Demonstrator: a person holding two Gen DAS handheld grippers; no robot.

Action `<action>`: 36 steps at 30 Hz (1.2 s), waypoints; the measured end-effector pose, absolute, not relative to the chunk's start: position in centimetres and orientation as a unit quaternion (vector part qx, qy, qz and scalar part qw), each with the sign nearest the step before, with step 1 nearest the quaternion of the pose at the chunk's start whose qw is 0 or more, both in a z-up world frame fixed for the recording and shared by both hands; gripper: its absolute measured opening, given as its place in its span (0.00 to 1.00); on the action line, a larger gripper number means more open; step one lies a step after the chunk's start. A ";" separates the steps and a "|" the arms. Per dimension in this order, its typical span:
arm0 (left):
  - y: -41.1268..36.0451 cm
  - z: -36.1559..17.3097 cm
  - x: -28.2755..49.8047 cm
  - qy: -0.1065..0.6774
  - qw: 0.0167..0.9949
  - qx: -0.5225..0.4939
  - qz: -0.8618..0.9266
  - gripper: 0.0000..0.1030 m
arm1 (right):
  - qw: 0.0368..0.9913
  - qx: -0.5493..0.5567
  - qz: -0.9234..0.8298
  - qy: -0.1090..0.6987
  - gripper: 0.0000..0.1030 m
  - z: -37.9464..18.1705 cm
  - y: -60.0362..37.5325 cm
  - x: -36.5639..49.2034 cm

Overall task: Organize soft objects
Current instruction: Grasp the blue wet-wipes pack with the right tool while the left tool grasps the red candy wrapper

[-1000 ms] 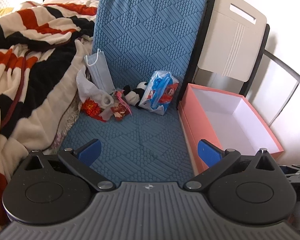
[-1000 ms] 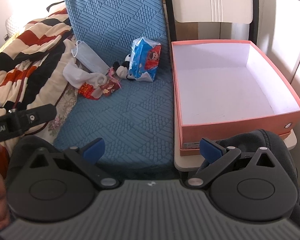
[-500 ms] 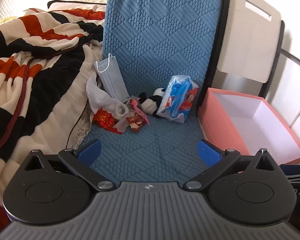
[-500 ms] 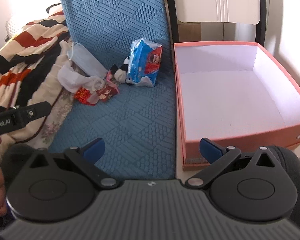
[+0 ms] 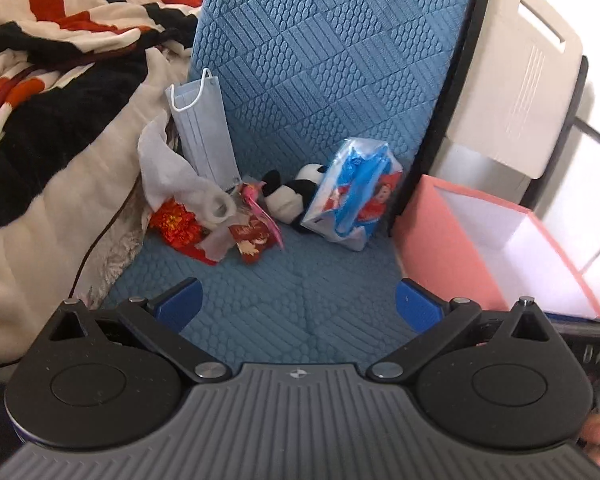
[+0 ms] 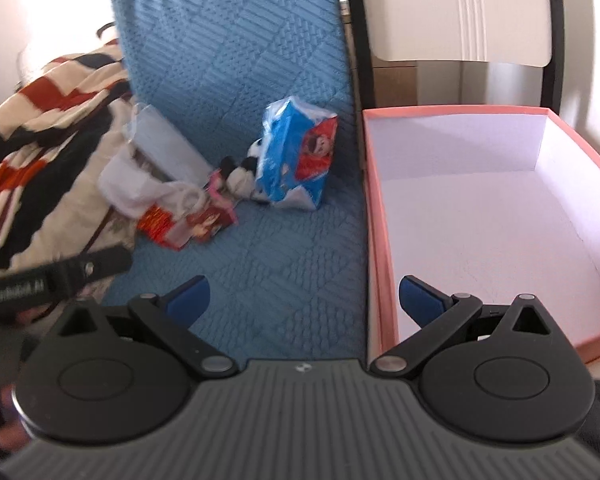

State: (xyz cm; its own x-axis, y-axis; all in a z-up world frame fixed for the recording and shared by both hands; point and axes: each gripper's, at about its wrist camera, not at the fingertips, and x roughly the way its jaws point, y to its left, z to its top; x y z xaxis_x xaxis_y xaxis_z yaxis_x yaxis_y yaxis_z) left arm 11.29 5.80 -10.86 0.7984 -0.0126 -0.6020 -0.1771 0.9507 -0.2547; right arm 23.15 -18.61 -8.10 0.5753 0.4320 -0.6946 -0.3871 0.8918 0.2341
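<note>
A pile of soft things lies at the back of a blue quilted mat (image 5: 300, 292): a blue face mask (image 5: 204, 128), a white cloth (image 5: 176, 176), red packets (image 5: 180, 228), a small panda plush (image 5: 290, 200) and a blue tissue pack (image 5: 352, 196). The tissue pack (image 6: 296, 156) and panda (image 6: 240, 176) also show in the right wrist view. An empty pink box (image 6: 480, 216) stands right of the mat. My left gripper (image 5: 298, 304) is open and empty, short of the pile. My right gripper (image 6: 304, 300) is open and empty over the mat's right edge and the box rim.
A striped red, black and cream blanket (image 5: 40, 112) lies left of the mat. A blue quilted cushion (image 5: 332, 52) stands upright behind the pile. A cream folding chair back (image 5: 516, 68) stands behind the box. The left gripper's body (image 6: 56, 276) shows at the right view's left edge.
Both grippers have moved forward toward the pile and the box. The left view has swung left, so the box now sits at its right edge. Both stay open.
</note>
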 end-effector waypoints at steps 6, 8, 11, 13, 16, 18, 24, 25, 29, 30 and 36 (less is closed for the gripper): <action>5.4 -12.2 13.4 0.312 0.940 -0.127 0.059 1.00 | 0.893 0.035 0.235 0.383 1.00 -8.0 -17.6 25.6; 5.6 -12.5 14.0 0.311 0.939 -0.134 0.058 1.00 | 0.891 0.041 0.242 0.381 1.00 -8.0 -17.2 26.5; 5.8 -13.1 15.1 0.308 0.940 -0.140 0.055 1.00 | 0.884 0.062 0.263 0.383 1.00 -8.2 -16.7 27.5; 5.9 -13.6 16.0 0.305 0.941 -0.135 0.055 1.00 | 0.886 0.063 0.262 0.377 1.00 -8.2 -16.3 28.1; 6.1 -14.4 17.2 0.308 0.940 -0.137 0.058 1.00 | 0.884 0.068 0.264 0.379 0.99 -8.5 -15.8 29.1; 6.3 -14.9 18.0 0.313 0.938 -0.138 0.058 1.00 | 0.884 0.072 0.267 0.378 0.96 -8.7 -15.5 29.6; 7.3 -15.8 19.6 0.325 0.931 -0.153 0.068 1.00 | 0.876 0.078 0.295 0.374 0.90 -9.2 -14.0 31.1; 7.6 -16.0 19.9 0.327 0.929 -0.159 0.070 1.00 | 0.875 0.075 0.297 0.374 0.88 -9.4 -13.7 31.4; 8.4 -16.4 20.7 0.330 0.925 -0.168 0.080 1.00 | 0.874 0.063 0.305 0.374 0.78 -9.9 -12.2 32.3; 8.5 -16.5 20.9 0.330 0.925 -0.168 0.084 1.00 | 0.873 0.062 0.306 0.375 0.77 -10.1 -11.9 32.6; 9.1 -17.4 22.5 0.345 0.920 -0.161 0.092 1.00 | 0.869 0.053 0.311 0.381 0.71 -11.2 -10.7 33.9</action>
State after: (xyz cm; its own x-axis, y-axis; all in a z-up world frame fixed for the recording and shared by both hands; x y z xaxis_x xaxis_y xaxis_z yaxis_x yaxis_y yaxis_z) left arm 22.48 9.07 -17.40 0.7455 0.0589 -0.6639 -0.2805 0.9313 -0.2324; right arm 33.91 -10.71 -11.16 0.5160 0.5808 -0.6296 -0.5007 0.8009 0.3285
